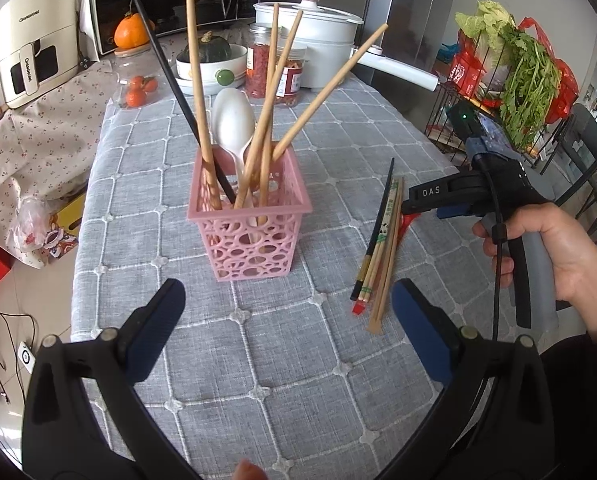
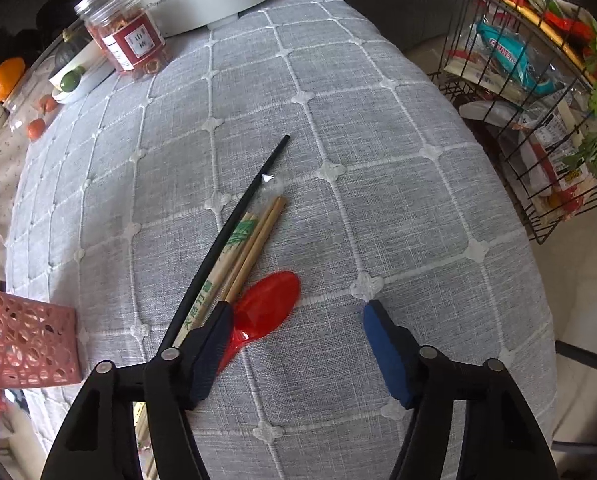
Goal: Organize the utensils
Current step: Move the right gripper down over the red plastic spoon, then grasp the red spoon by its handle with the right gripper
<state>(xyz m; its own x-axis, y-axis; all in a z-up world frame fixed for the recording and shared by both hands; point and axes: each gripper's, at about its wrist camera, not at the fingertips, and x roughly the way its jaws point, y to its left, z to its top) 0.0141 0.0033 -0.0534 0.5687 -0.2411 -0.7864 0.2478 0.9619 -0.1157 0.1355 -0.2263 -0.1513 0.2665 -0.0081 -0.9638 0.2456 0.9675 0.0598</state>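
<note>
A pink perforated basket (image 1: 250, 228) stands mid-table, holding several wooden chopsticks (image 1: 196, 92), a black chopstick and a white spoon (image 1: 234, 120); it also shows in the right wrist view (image 2: 26, 344). To its right lie a black chopstick (image 2: 234, 220), wrapped and bare wooden chopsticks (image 2: 242, 256) and a red plastic spoon (image 2: 266, 308). My left gripper (image 1: 286, 312) is open and empty, low in front of the basket. My right gripper (image 2: 298, 324) is open just above the red spoon, its left finger over the spoon's handle and the chopstick ends.
The table has a grey quilted cloth (image 1: 282, 360). At the back stand a white pot (image 1: 318, 40), red-filled jars (image 1: 262, 64), a bowl with a squash (image 1: 210, 60) and an air fryer (image 1: 34, 40). A wire rack with vegetables (image 1: 510, 72) stands to the right.
</note>
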